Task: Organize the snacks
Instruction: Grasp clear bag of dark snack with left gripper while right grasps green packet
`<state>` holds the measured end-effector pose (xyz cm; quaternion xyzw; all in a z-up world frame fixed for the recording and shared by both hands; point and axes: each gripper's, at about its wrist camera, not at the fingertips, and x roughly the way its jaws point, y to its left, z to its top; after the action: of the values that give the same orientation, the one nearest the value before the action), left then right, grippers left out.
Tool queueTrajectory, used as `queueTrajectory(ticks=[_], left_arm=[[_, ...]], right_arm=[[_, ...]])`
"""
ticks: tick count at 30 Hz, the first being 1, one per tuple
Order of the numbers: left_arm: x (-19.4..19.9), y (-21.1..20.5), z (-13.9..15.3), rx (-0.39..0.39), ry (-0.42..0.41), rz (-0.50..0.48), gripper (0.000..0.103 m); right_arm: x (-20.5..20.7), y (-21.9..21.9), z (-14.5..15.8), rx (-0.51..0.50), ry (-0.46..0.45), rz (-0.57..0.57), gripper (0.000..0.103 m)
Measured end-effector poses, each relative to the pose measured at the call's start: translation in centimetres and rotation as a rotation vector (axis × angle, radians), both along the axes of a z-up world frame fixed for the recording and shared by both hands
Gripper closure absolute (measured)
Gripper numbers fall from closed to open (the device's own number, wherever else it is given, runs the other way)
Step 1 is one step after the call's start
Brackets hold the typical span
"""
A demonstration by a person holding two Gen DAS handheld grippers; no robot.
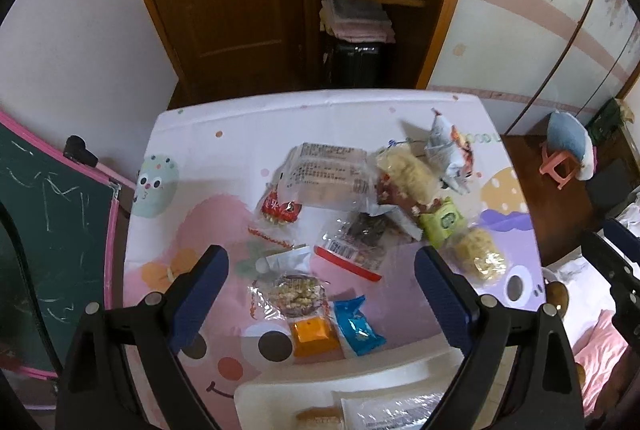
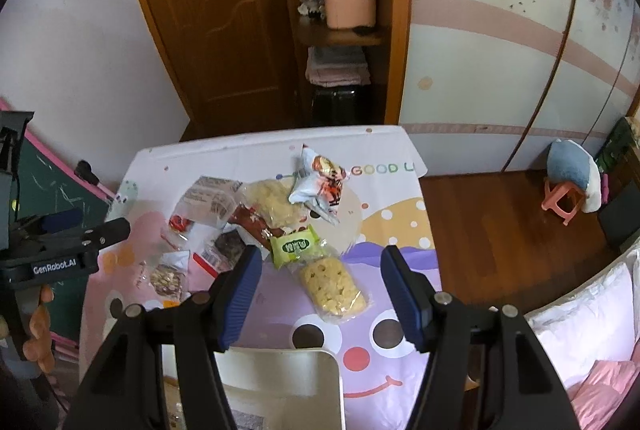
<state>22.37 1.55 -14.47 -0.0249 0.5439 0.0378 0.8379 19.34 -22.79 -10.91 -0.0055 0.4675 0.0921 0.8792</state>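
Two hand-held grippers, left (image 1: 320, 294) and right (image 2: 320, 294), hang spread and empty above the counter (image 2: 400, 270). Two yellow puff packs (image 2: 332, 288) (among the snacks); only the left view shows the blue pack (image 1: 358, 326).

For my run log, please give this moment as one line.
left hand-held gripper: open | right hand-held gripper: open | snacks: scattered on table

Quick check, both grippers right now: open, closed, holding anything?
Left gripper: open, holding nothing, above the snack pile.
Right gripper: open, holding nothing, above the yellow puffed-snack packet.
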Motion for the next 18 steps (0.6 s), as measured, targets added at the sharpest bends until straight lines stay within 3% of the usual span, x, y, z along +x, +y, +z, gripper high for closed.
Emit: queueTrajectory(ticks=[6, 14, 18], left_arm=[[1.8, 0.8, -3.8, -0.027, 0.076, -0.015, 0.009], [3.7, 2.5, -7.7, -0.083, 0.170, -0.013, 0.009], [4.1, 3.8, -9.7, -0.114, 0.254, -0.025, 0.009]], right_arm=[[1.9, 0.6, -3.2, -0.036, 0.065, 0.056, 0.041], [6.6, -0.9, -8.5, -0.044, 0.230, 0.103, 0.041], [8.8, -1.4, -10.9, -0.008, 0.309, 0.116, 0.041]])
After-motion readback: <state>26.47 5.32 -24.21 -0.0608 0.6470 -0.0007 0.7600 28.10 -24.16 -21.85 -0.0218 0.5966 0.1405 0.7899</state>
